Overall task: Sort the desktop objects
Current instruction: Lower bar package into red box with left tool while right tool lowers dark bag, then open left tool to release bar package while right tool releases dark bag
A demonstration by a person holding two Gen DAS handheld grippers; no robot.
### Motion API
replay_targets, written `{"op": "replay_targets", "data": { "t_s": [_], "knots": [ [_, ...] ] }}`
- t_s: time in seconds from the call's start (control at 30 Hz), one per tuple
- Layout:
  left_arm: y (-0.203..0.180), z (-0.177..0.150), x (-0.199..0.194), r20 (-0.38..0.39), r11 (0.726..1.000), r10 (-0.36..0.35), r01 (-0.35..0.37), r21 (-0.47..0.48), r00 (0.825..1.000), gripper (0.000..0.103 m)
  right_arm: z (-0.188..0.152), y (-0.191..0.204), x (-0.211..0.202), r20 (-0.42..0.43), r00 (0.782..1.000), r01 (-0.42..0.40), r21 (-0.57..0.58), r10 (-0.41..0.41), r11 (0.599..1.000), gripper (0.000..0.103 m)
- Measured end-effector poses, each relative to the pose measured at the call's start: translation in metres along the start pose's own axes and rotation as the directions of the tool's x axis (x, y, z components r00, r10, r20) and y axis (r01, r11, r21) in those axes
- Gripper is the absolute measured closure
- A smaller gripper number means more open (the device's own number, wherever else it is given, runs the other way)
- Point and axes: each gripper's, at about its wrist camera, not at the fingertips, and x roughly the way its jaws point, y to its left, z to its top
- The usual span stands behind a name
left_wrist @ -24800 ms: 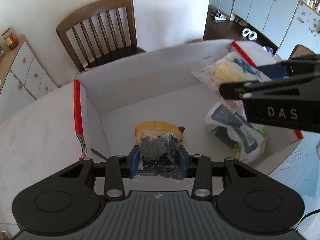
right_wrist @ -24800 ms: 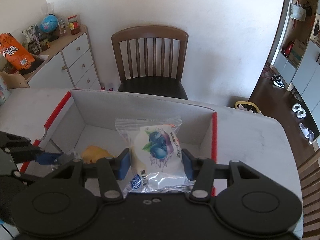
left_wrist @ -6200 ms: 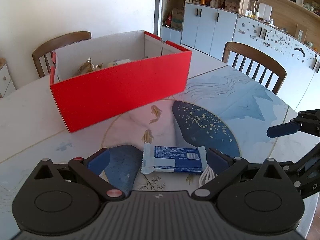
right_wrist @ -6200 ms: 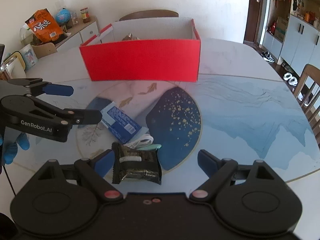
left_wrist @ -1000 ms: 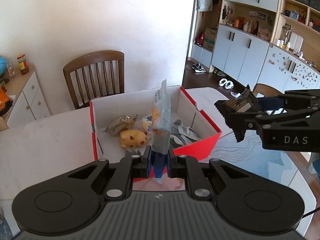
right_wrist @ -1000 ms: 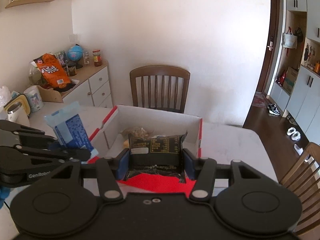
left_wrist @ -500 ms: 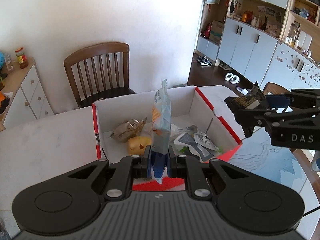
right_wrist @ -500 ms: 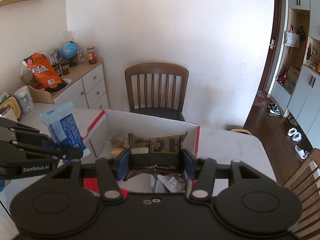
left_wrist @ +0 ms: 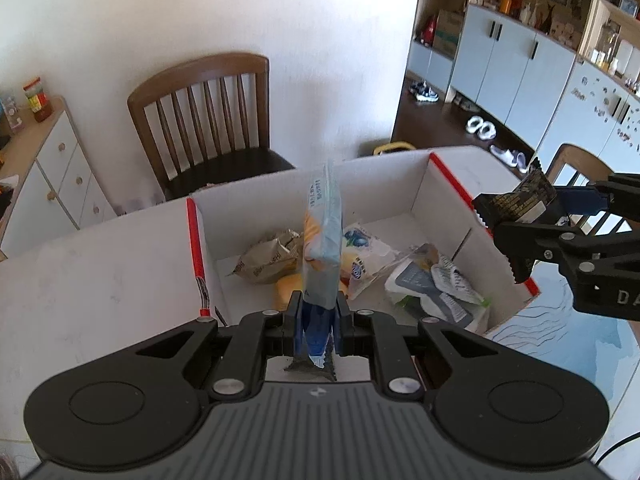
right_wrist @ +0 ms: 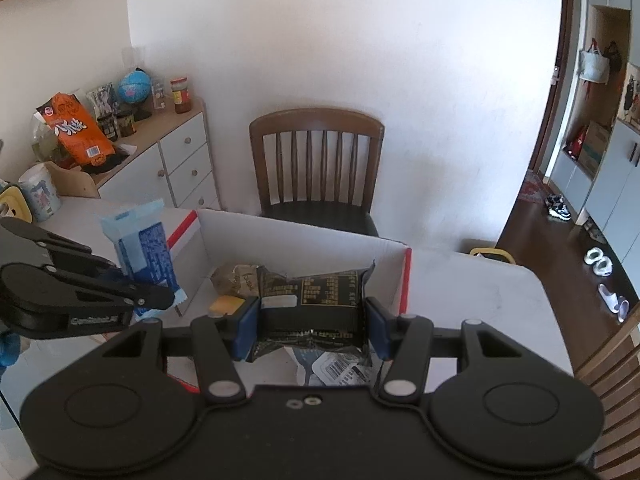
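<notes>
My left gripper (left_wrist: 317, 314) is shut on a blue and white snack packet (left_wrist: 322, 240), held upright and edge-on above the near part of the red box with white inside (left_wrist: 256, 196). The same packet shows in the right wrist view (right_wrist: 140, 250). My right gripper (right_wrist: 311, 322) is shut on a black snack packet (right_wrist: 312, 296), held flat above the box (right_wrist: 304, 236). That packet shows at the right of the left wrist view (left_wrist: 516, 200). The box holds several snack bags, among them a tan bag (left_wrist: 268, 258) and a blueberry-printed packet (left_wrist: 366, 252).
A wooden chair (left_wrist: 208, 120) stands behind the table (left_wrist: 92, 280) past the box. A white drawer cabinet (right_wrist: 176, 168) with an orange bag (right_wrist: 76, 132) and jars stands at the left. A second chair (left_wrist: 580, 168) is at the right.
Both grippers have moved forward and over the box with their packets. The box now lies closer and more directly beneath them.
</notes>
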Motion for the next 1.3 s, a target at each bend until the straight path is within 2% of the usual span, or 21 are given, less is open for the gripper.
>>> {"op": "replay_targets", "data": {
  "t_s": [0.33,0.53,0.9,1.3],
  "knots": [
    [0.001,0.004,0.036,-0.071,0.999,0.031,-0.03,0.02,0.997,0.09,-0.007,0.002,0.036,-0.061,0.998,0.009,-0.037,-0.012,0.999,0.049],
    [0.001,0.005,0.053,-0.124,0.998,0.049,-0.043,0.049,0.991,0.09,-0.01,0.002,0.056,-0.104,0.994,-0.028,-0.026,0.025,0.999,0.049],
    [0.0,0.007,0.077,-0.216,0.99,0.097,-0.071,0.126,0.972,0.09,-0.019,0.015,0.077,-0.159,0.985,-0.08,-0.084,0.066,0.993,0.049],
    [0.006,0.001,0.097,-0.267,0.99,0.094,-0.063,0.124,0.959,0.09,-0.026,0.018,0.096,-0.254,0.957,-0.163,-0.066,0.142,0.984,0.048]
  ]
}}
